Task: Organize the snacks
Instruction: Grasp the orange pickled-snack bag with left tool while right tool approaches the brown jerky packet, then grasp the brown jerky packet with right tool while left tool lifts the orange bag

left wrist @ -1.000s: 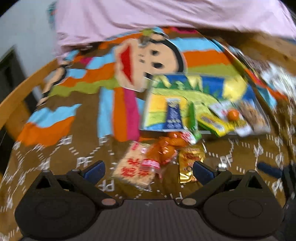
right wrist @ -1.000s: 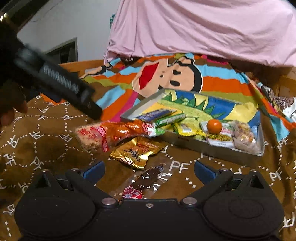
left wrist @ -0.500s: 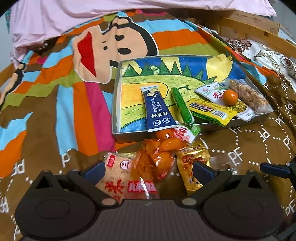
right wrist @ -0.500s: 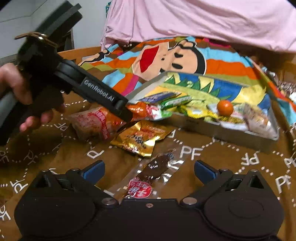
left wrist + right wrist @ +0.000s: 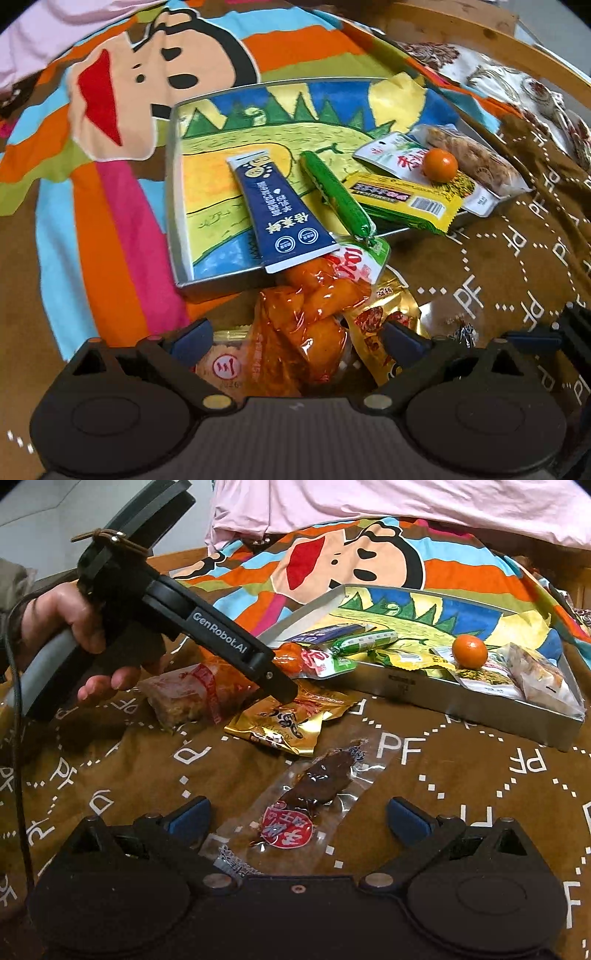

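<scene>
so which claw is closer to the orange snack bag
Left. The left claw is open right over the orange snack bag, one finger on either side. The right claw sits further back, open around the dark jerky packet.

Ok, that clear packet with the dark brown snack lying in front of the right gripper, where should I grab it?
Grip the clear packet across its narrow width at the thick dark middle, coming straight down from above. It lies flat on the brown blanket, slanting away, and the right gripper already straddles it, jaws open.
</scene>
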`<state>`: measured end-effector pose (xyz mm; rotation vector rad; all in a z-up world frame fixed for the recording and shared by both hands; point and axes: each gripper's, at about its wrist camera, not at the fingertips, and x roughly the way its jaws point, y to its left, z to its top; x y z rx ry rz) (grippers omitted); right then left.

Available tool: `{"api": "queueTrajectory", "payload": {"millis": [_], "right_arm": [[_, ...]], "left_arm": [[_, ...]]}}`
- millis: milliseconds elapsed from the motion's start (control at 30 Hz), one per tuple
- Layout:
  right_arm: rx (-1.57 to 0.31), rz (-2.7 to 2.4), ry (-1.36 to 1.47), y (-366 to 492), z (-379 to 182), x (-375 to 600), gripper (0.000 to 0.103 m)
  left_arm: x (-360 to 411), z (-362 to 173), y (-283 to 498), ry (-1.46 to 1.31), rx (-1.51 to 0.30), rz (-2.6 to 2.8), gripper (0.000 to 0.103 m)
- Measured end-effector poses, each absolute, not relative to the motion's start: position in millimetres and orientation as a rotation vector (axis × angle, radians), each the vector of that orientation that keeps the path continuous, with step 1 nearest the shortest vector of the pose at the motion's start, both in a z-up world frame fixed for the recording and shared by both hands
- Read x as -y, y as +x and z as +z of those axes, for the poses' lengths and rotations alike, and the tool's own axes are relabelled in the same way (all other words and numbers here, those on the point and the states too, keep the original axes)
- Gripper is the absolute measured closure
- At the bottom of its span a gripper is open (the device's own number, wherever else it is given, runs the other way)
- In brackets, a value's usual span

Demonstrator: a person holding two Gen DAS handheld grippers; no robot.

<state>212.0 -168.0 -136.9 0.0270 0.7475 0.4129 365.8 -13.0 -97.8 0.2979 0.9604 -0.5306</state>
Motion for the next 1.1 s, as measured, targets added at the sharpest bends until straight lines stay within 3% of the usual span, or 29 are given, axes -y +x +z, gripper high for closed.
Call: {"api": "queueTrajectory", "payload": {"millis": [133, 300, 467, 633, 1100], "right_arm": [[-0.747, 0.440, 0.056, 211, -136, 172, 0.001], [-0.736, 0.436, 0.039, 211, -137, 170, 0.005], [-0.724, 0.382, -0.006, 214, -137, 164, 0.015], [-0.742, 0.343, -0.042, 220, -135, 163, 0.033], [-0.770, 0.361, -0.098, 214, -129, 165, 0.044]], "left_arm": [[9, -94, 375, 0.229, -0.998, -0.578, 0.014], [15, -99, 385, 0.239, -1.041, -0.594, 0.035], [21, -99, 389, 0.242, -1.084, -0.596, 0.049], [22, -94, 384, 0.187, -1.132, -0.526, 0.052], [31, -86, 313, 0.073, -1.113, -0.391, 0.052]]}}
